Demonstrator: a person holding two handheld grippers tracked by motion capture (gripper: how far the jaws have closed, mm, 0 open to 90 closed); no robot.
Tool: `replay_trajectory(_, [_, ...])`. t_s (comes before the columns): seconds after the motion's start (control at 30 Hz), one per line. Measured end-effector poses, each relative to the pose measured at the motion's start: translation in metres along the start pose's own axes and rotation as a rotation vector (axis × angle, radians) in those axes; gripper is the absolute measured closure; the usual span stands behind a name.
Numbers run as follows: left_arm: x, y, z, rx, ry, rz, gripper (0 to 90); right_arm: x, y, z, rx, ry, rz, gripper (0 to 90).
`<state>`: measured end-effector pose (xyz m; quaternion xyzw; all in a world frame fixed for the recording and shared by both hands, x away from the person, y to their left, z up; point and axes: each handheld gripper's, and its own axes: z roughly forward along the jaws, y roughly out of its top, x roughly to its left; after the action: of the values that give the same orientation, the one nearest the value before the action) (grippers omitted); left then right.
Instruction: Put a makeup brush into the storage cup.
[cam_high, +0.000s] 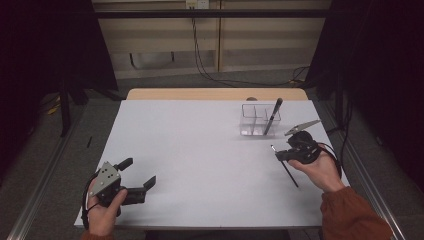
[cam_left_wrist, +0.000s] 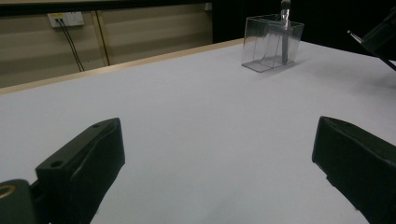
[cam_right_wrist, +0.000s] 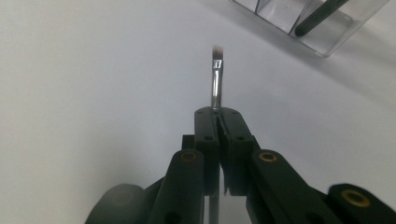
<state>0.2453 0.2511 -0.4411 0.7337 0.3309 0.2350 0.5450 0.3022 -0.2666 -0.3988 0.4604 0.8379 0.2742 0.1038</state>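
My right gripper (cam_high: 283, 155) is shut on a thin brush (cam_high: 289, 172) with a silver ferrule and small bristle tip (cam_right_wrist: 217, 50), holding it just above the white table at the right. The brush handle runs back under the person's hand. A clear divided box (cam_high: 258, 119) stands just beyond it, with a dark pen-like tool (cam_high: 273, 116) leaning in its right compartment. My left gripper (cam_high: 138, 173) rests at the near left of the table, open, with nothing between its black jaws. The clear box (cam_left_wrist: 272, 43) shows far off in the left gripper view.
The white table top (cam_high: 200, 150) has a wooden strip (cam_high: 215, 94) along its far edge. Cables (cam_high: 210, 75) hang from the wall behind. Metal rails (cam_high: 45, 185) run along both sides of the table.
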Motion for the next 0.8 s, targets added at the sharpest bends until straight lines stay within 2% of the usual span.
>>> replay_trajectory(0.1, [0.0, 0.0, 0.0, 0.002, 0.001, 0.001, 2.5, 0.0, -0.001, -0.003, -0.063, 0.006, -0.009, 86.2])
replay_trajectory(0.3, [0.0, 0.0, 0.0, 0.003, 0.0, 0.001, 2.6, 0.0, -0.003, -0.007, -0.146, 0.002, 0.002, 86.3])
replay_trajectory(0.37, [0.0, 0.0, 0.0, 0.003, 0.001, 0.0, 2.6, -0.001, -0.005, -0.008, -0.174, 0.016, 0.004, 86.3])
replay_trajectory(0.47, [0.0, 0.0, 0.0, 0.002, 0.001, -0.002, 2.6, 0.002, -0.009, -0.008, -0.219, 0.027, -0.042, 86.3])
replay_trajectory(0.53, [0.0, 0.0, 0.0, 0.003, 0.001, 0.0, 2.6, 0.004, -0.011, -0.008, -0.242, 0.036, -0.049, 86.3])
replay_trajectory(0.6, [0.0, 0.0, 0.0, 0.004, 0.002, -0.001, 2.5, 0.003, -0.013, -0.01, -0.282, 0.046, -0.049, 86.2])
replay_trajectory(0.8, [0.001, 0.0, 0.0, 0.003, 0.004, -0.001, 2.5, -0.001, -0.018, -0.01, -0.353, 0.064, -0.024, 86.2])
